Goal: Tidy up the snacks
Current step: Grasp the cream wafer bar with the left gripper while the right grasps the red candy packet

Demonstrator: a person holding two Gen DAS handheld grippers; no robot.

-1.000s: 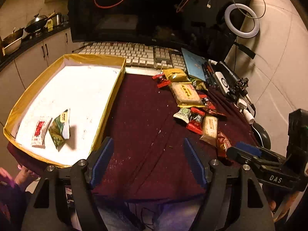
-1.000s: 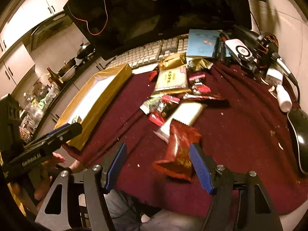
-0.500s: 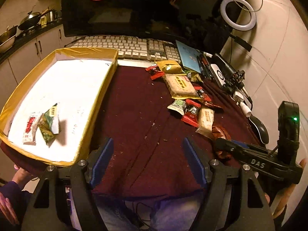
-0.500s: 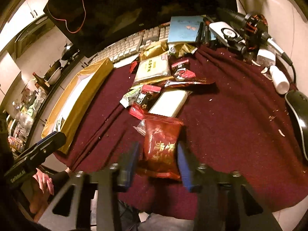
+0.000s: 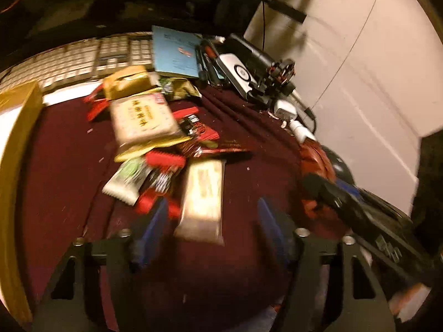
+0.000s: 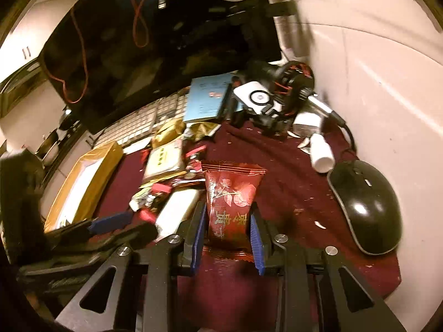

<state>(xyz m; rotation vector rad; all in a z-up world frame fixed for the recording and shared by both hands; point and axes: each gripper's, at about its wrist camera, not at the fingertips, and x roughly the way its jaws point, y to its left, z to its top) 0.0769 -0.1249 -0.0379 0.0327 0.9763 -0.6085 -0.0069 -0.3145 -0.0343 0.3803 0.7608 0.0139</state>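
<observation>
A dark red snack packet [image 6: 229,202] stands between the blue pads of my right gripper [image 6: 227,235], whose jaws are closing and press on its sides. From the left wrist, that packet [image 5: 315,160] and the right gripper [image 5: 332,191] show at the right, above the cloth. My left gripper [image 5: 209,224] hovers over the snack pile [image 5: 149,127] with its jaws closing. A cream bar packet [image 5: 202,199] lies between them, untouched by the pads. The left gripper [image 6: 124,227] also shows at the left of the right wrist view. The gold-rimmed box [image 6: 91,177] sits at the left.
A maroon cloth [image 6: 290,182] covers the table. A keyboard [image 5: 83,55], a blue booklet [image 5: 174,52] and a dark monitor [image 6: 138,55] stand behind the pile. A black mouse [image 6: 365,204], a white bottle [image 6: 321,155] and camera gear [image 6: 277,96] crowd the right, by the wall.
My left gripper swung right from the box to over the snack pile, its jaws narrowing. My right gripper closed on the red packet and turned toward the right.
</observation>
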